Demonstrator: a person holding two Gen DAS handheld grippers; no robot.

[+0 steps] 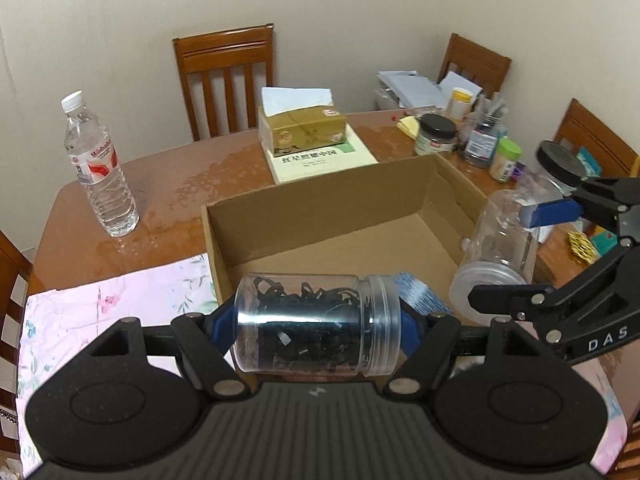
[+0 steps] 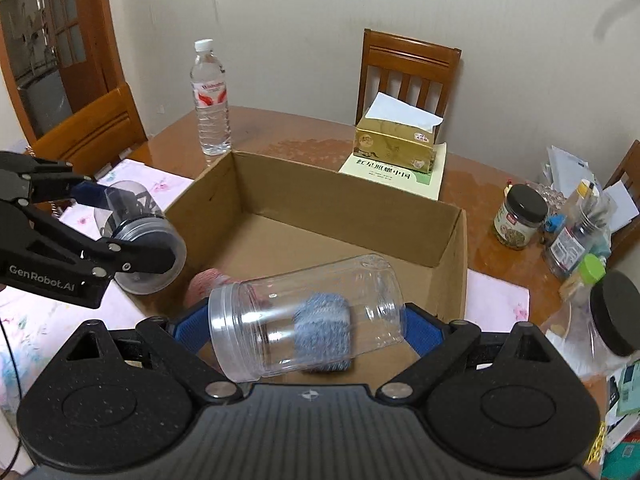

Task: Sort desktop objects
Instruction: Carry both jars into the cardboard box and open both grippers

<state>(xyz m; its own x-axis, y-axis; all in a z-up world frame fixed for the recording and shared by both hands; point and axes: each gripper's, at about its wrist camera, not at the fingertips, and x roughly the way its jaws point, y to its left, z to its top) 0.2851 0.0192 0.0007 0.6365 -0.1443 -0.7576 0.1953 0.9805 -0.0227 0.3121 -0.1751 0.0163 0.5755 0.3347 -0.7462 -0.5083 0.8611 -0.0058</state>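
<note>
The left tool (image 1: 316,326) pinched a clear jar of black clips (image 1: 316,324) sideways, above the near edge of the open cardboard box (image 1: 340,196). The right tool (image 2: 308,328) pinched an empty clear jar (image 2: 308,320) sideways over the same box, which sat on the brown worktop (image 1: 180,184) near a water bottle (image 1: 100,168).

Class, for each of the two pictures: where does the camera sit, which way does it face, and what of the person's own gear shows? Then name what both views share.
Left wrist: on the left hand-held gripper, facing down and forward over the cardboard box; it grips a jar of black clips.
Right wrist: on the right hand-held gripper, facing likewise; it grips a clear jar.
Shared: box, water bottle, tissue box, each other's gripper.
</note>
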